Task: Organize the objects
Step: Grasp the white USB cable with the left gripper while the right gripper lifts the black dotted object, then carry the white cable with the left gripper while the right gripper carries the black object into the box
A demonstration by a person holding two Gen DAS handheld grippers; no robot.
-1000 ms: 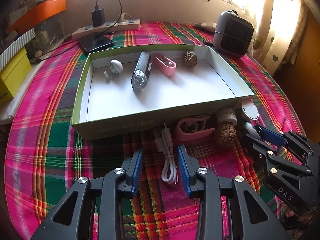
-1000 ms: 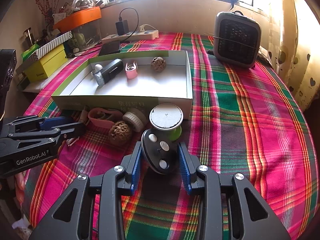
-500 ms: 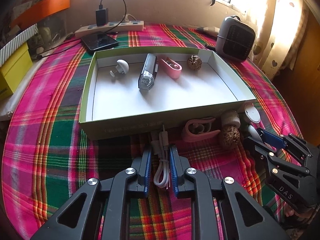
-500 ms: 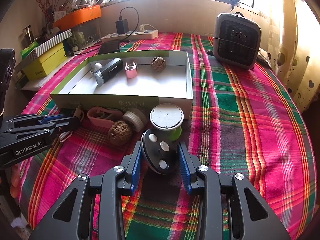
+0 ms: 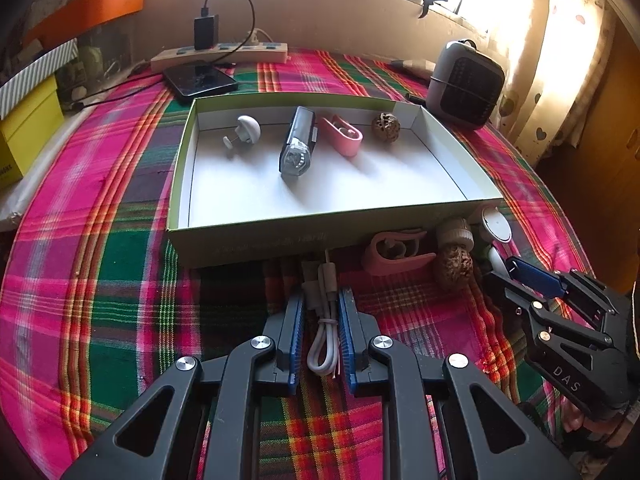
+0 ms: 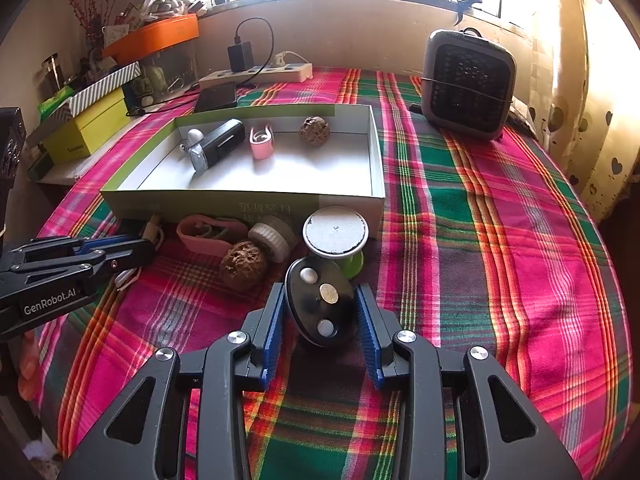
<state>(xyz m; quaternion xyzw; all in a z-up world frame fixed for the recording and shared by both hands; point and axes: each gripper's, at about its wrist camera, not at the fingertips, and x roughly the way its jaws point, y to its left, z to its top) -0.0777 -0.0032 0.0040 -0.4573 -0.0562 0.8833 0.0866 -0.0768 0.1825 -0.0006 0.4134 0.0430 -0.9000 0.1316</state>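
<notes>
Left gripper [image 5: 320,300] clamped on the coiled white cable [image 5: 323,320], which lies on the plaid cloth just in front of the box [image 5: 256,240]. Judgement: lift straight up so the loose plug ends clear the near wall, then carry over and lower onto bare floor.

Right gripper [image 6: 320,300] closed around the black oval gadget [image 6: 320,304], near the box's front corner; both pads look to be touching it.

Box holds four things along its far wall: white knob [image 5: 246,130], black torch [image 5: 298,144], pink clip [image 5: 342,136], walnut [image 5: 386,124]. Near half empty.
</notes>
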